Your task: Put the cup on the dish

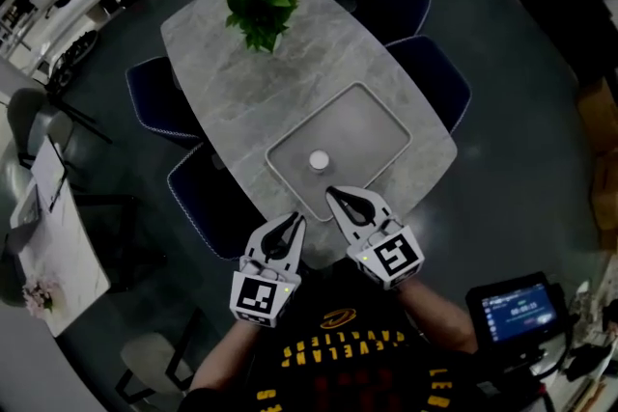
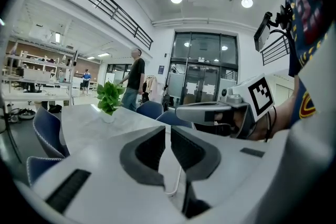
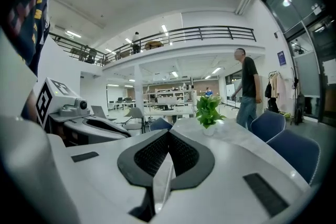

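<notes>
Right hand-held gripper [image 1: 330, 193] near upright cup [image 1: 319, 160]

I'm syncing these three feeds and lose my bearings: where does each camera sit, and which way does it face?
Head view: on the person's head, looking steeply down at the table, its tray and cup; left gripper, right gripper and forearms show.
Left gripper view: on that gripper, looking near level across the table; its shut jaws below, the right gripper beside.
Right gripper view: likewise, the left gripper at its left.
Shared: both gripper views show the plant and a standing person.
</notes>
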Demonstrator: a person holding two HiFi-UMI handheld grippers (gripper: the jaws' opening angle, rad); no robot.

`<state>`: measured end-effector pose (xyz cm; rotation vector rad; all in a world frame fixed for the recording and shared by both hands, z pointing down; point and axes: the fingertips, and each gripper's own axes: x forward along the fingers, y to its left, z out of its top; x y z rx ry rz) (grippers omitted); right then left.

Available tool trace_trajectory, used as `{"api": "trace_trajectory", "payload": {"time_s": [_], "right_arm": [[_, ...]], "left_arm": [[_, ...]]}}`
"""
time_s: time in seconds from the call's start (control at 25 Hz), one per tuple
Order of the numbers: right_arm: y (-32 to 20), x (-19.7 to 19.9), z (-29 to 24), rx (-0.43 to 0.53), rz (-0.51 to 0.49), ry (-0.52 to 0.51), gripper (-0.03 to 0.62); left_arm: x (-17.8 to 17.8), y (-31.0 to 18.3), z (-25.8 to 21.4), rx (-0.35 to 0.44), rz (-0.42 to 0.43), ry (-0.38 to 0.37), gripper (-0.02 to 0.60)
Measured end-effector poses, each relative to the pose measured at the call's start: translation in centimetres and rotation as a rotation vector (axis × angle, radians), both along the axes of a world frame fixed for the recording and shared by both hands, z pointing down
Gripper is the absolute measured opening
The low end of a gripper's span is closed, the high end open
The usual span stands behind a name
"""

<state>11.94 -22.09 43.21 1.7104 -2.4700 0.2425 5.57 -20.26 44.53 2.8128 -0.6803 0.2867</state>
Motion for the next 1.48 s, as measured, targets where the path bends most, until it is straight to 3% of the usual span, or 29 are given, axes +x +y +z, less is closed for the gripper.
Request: {"api": "trace_trajectory", "payload": {"time_s": [0.32,0.52,0.68,0.96,1.28,1.48], "right_arm": [[0.7,-1.2,-2.7,0.054,0.025,0.012,0.008],[3.8,-1.1,-4.6,0.091,0.076,0.014,0.008],[5.9,0.4,-5.0,0.115,0.117,-0.002,0.008],[7.8,4.6,-4.6,0.077,0.171,-0.019,0.008],[8.0,9.8,-3.8,0.052,0.174,-0.034,0.008],[7.4,13.0,-2.5,0.02,0.176,-0.034,0.008]], "left_arm": [[-1.5,-0.9,-3.6,0.033,-0.048,0.051,0.034],[-0.7,2.1,-4.2,0.014,0.03,0.066,0.034],[1.0,3.8,-4.0,-0.001,0.067,0.047,0.034],[4.9,4.8,-4.7,0.011,0.114,0.024,0.034],[10.0,4.0,-4.6,-0.008,0.084,0.051,0.034],[13.3,3.5,-3.6,-0.006,0.099,0.023,0.035]]}}
